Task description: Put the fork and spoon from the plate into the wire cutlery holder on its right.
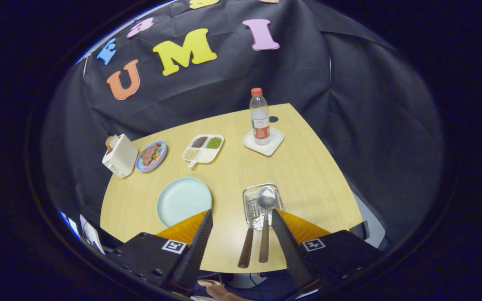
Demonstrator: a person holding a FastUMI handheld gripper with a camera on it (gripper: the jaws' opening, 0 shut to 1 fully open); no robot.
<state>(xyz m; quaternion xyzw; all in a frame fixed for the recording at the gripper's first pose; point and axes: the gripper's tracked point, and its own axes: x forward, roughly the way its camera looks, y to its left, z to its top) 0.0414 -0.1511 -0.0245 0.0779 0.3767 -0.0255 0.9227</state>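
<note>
The gripper sits wide open here, its two fingers spread far apart and reaching forward and up from the bottom of the view. The left finger leans inward as it rises, narrowing to a slim tip; the right finger mirrors it on the other side, tilted the opposite way. Neither finger presses on anything, and the gap between them stays free at the tips. Behind each finger a dark block of the gripper body carries a small square marker. Down below, between the finger bases, part of a person's hand shows, blurred and partly hidden.
</note>
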